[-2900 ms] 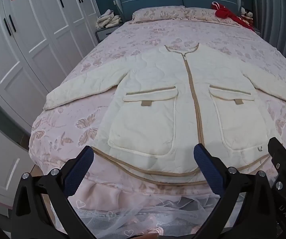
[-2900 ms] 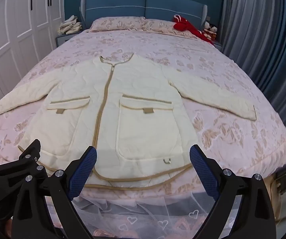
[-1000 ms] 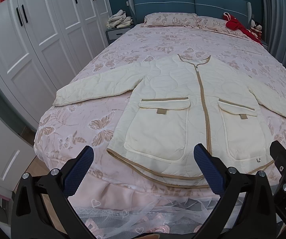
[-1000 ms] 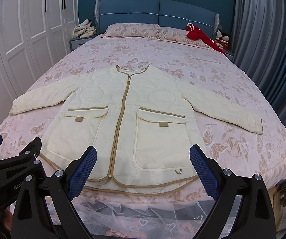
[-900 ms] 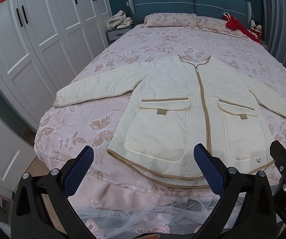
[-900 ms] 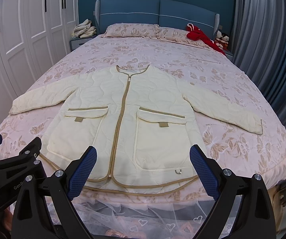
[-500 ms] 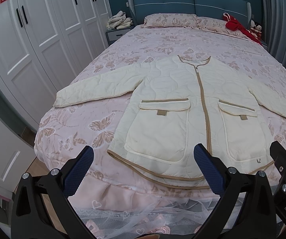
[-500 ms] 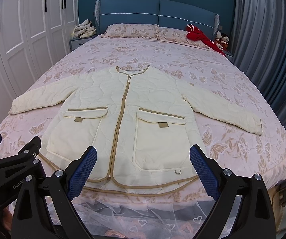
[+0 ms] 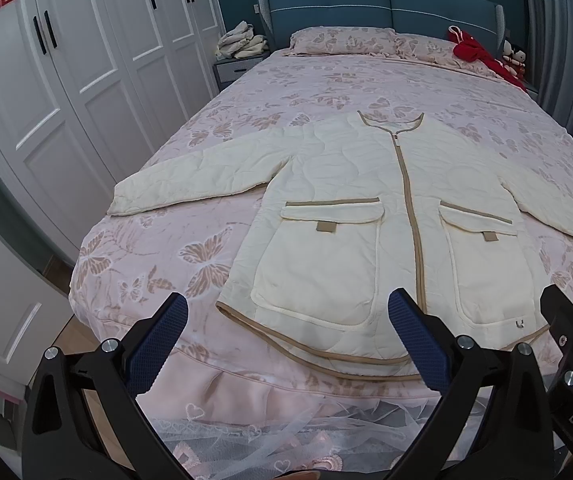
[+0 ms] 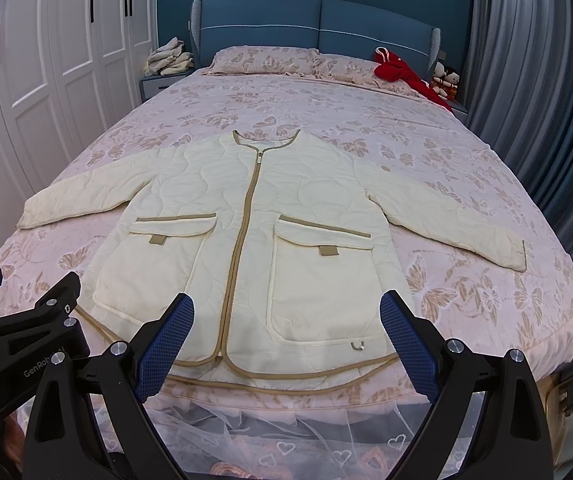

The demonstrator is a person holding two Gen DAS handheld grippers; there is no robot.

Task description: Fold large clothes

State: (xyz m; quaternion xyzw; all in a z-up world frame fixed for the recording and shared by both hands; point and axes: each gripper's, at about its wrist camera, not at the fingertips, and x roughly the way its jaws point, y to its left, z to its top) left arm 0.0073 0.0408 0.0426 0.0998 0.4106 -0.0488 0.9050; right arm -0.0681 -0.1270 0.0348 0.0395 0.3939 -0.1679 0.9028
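A cream quilted jacket (image 9: 366, 184) with tan zip trim and two front pockets lies flat and face up on the pink butterfly-print bed (image 9: 158, 256), both sleeves spread out. It also shows in the right wrist view (image 10: 246, 216). My left gripper (image 9: 286, 332) is open and empty, held off the foot of the bed near the jacket's left hem. My right gripper (image 10: 286, 328) is open and empty, in front of the hem's middle. Neither touches the jacket.
White wardrobe doors (image 9: 86, 60) line the left side. A nightstand with a pile of folded cloth (image 10: 168, 60) stands at the back left. Pillows (image 10: 266, 60), a red garment (image 10: 402, 72) and dolls lie by the blue headboard. Grey curtains (image 10: 546, 100) hang on the right. Lace bed skirt (image 10: 266, 432) hangs below.
Both grippers have drawn back from the foot of the bed since 2.9 s ago, so the jacket looks farther away. Over the last second almost nothing has moved.
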